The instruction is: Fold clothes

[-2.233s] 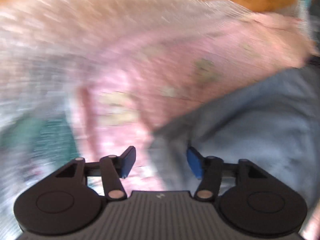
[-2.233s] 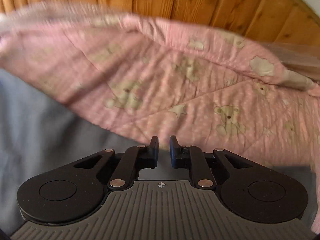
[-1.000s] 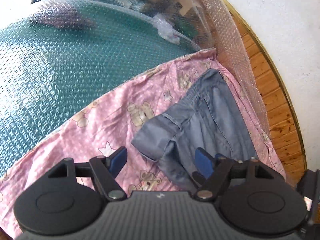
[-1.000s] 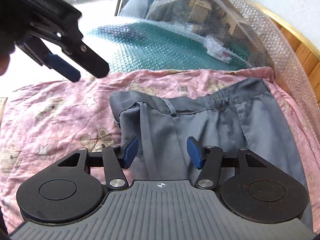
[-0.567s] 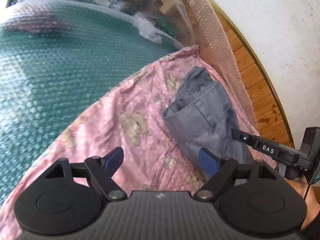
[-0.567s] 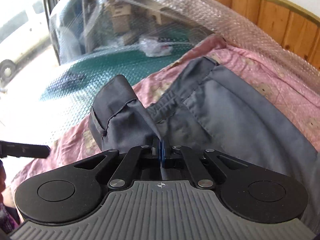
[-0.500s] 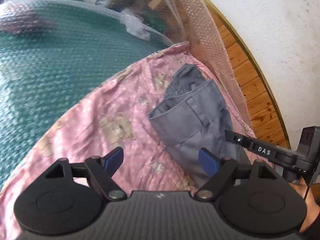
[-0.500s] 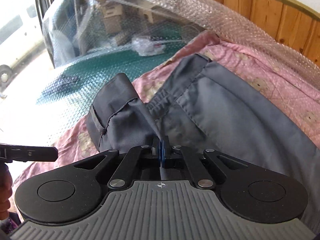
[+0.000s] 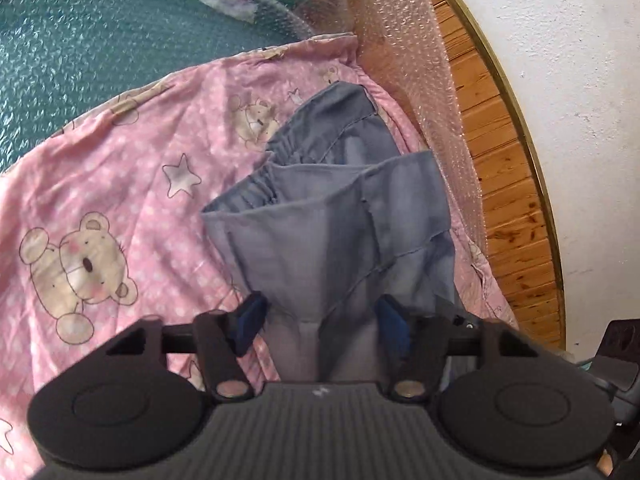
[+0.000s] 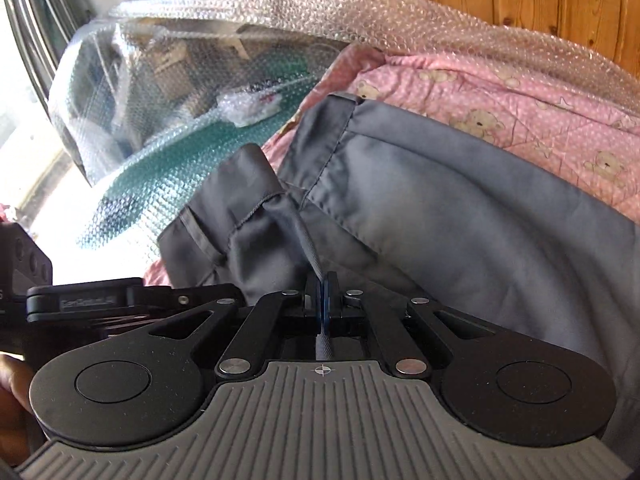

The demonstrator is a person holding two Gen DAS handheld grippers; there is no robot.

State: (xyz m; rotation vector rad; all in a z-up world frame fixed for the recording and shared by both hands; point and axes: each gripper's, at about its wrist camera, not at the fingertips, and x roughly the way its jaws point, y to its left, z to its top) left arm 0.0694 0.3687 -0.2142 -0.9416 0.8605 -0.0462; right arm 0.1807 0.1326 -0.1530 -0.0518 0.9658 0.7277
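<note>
Grey trousers (image 9: 332, 220) lie on a pink teddy-bear blanket (image 9: 120, 200), waistband at the far end. My left gripper (image 9: 320, 316) is open, its blue pads on either side of a raised fold of the grey cloth. In the right wrist view my right gripper (image 10: 321, 300) is shut on a pinched ridge of the same trousers (image 10: 460, 208), lifting it slightly. The left gripper's black body (image 10: 100, 304) shows at the left of that view.
Bubble wrap (image 10: 280, 12) covers a green surface (image 9: 80, 40) beyond the blanket (image 10: 520, 96). A wood-panelled wall (image 9: 508, 200) and white plaster run along the right. A small wrapped packet (image 10: 248, 108) lies on the green surface.
My left gripper has come down and closer, its open fingers now around the grey fold. My right gripper stays shut on the cloth and has shifted slightly.
</note>
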